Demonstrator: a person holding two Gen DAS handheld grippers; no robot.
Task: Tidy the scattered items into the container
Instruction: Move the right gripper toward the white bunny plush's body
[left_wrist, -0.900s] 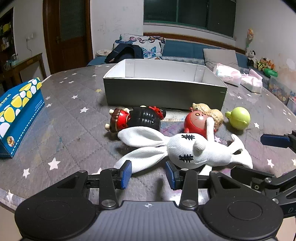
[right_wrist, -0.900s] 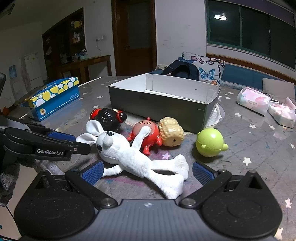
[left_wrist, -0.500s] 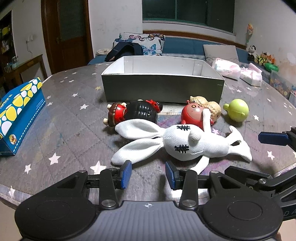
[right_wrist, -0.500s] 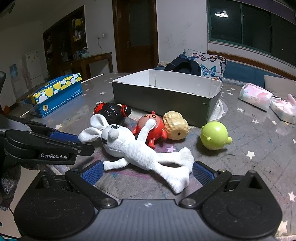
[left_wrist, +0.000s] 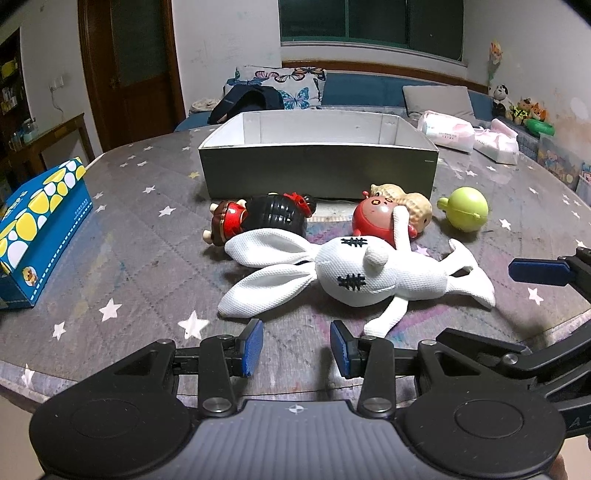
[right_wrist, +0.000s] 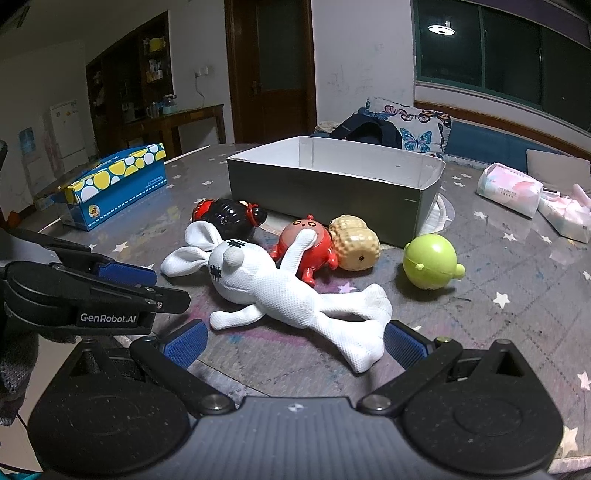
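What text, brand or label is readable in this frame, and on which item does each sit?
"GenRobot.AI": white lettering on the side of the left gripper, seen from the right wrist view.
Small print on the blue tissue box: too small to read.
Print on the pink tissue pack: too blurred to read.
Letters at the left wrist view's right edge: cut off.

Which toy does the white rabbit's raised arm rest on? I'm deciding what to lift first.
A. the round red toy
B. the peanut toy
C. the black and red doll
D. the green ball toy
A: the white rabbit drapes one arm over the round red toy, ahead of the open jaws.
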